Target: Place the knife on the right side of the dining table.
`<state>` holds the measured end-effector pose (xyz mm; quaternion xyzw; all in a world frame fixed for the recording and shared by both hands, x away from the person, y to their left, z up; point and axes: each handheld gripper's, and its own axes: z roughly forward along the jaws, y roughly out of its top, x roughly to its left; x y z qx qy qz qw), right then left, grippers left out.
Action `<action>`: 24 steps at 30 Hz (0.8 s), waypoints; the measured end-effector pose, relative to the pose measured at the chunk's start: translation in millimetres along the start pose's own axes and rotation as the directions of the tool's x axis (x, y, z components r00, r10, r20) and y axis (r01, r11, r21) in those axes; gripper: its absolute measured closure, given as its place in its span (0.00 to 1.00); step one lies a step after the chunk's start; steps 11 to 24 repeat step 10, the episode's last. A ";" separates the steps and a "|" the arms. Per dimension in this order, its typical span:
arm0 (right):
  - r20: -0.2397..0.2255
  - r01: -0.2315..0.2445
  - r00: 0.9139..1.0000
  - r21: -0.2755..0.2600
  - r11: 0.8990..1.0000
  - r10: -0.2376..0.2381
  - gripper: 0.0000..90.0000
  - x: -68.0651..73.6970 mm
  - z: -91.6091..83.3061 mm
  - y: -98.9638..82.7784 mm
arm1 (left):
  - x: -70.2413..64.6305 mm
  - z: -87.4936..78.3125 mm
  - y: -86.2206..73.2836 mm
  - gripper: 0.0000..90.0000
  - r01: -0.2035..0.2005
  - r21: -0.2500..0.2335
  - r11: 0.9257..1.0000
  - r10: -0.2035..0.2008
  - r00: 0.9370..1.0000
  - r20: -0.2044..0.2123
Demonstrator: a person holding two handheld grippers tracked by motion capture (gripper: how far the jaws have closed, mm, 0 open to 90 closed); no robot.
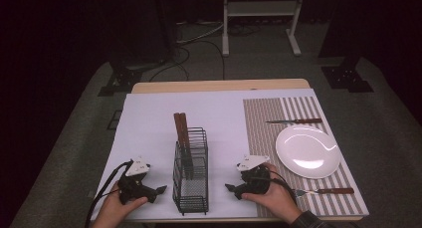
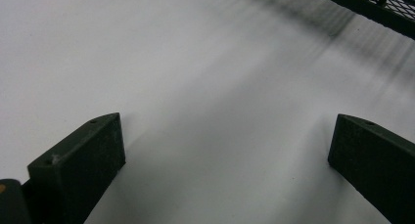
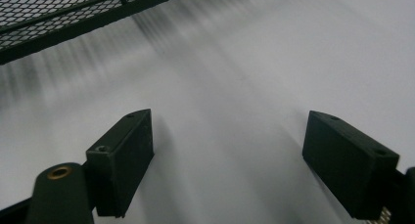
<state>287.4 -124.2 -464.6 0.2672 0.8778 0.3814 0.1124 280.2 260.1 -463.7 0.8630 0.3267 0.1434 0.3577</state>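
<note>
Black wire basket (image 1: 190, 180), white plate (image 1: 307, 151), striped placemat (image 1: 263, 119), seemingly brown-handled fork (image 1: 326, 191)

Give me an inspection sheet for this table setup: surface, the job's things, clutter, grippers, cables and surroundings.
Surface: white table cover, striped placemat on its right part.
Job's things: black wire caddy holding two wooden-handled utensils; white plate, knife beyond it, fork in front of it, all on the placemat.
Clutter: nothing seen.
Grippers: left hand-held gripper and right hand-held gripper flank the caddy, jaws open and empty.
Cables: one trails from each gripper; more lie on the floor.
Surroundings: dark room, white frame, black stands.
</note>
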 end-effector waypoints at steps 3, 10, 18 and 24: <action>0.000 0.001 1.000 0.000 1.000 -0.001 0.19 0.0 0.1 0.0 | -0.1 0.1 0.0 0.00 0.002 -0.002 1.000 -0.002 1.000 0.000; -0.002 0.000 1.000 0.000 1.000 0.000 0.19 -0.2 0.2 -0.1 | -0.2 0.1 0.0 0.00 0.003 -0.002 1.000 -0.003 1.000 0.000; -0.002 0.000 1.000 0.000 1.000 0.000 0.19 -0.2 0.2 -0.1 | -0.2 0.1 0.0 0.00 0.003 -0.002 1.000 -0.003 1.000 0.000; -0.002 0.000 1.000 0.000 1.000 0.000 0.19 -0.2 0.2 -0.1 | -0.2 0.1 0.0 0.00 0.003 -0.002 1.000 -0.003 1.000 0.000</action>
